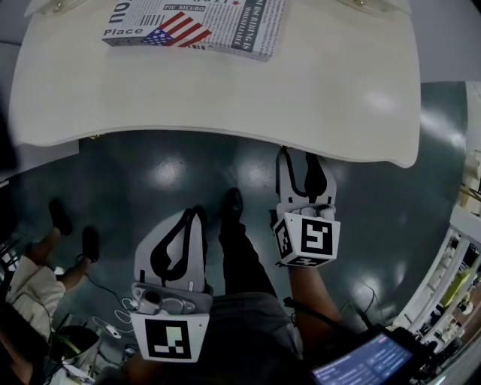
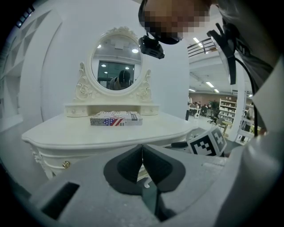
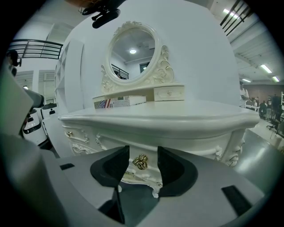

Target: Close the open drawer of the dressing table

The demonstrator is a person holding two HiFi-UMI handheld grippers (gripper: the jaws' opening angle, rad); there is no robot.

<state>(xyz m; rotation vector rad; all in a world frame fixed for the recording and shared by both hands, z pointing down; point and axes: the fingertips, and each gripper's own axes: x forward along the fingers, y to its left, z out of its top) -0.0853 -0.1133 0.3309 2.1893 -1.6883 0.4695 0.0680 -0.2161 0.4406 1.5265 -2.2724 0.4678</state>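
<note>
The white dressing table [image 1: 225, 90] fills the top of the head view, and no drawer sticks out past its front edge there. Seen from the right gripper view, a carved drawer front [image 3: 186, 146] sits under the tabletop overhang with a gold knob [image 3: 140, 162] on it. My right gripper [image 3: 143, 153] is open, with that knob framed between its jaws a short way ahead, not touching. Looking down from the head, the right gripper [image 1: 299, 159] reaches just under the table edge. My left gripper [image 1: 192, 214] hangs lower and back, shut and empty [image 2: 142, 150].
A flag-printed book [image 1: 199, 22] lies on the tabletop, in front of an oval mirror [image 3: 133, 53]. The holder's shoe [image 1: 233, 203] stands between the grippers on the green floor. Another person's feet [image 1: 71, 225] and cables are at the left; shelving [image 1: 458, 271] is at the right.
</note>
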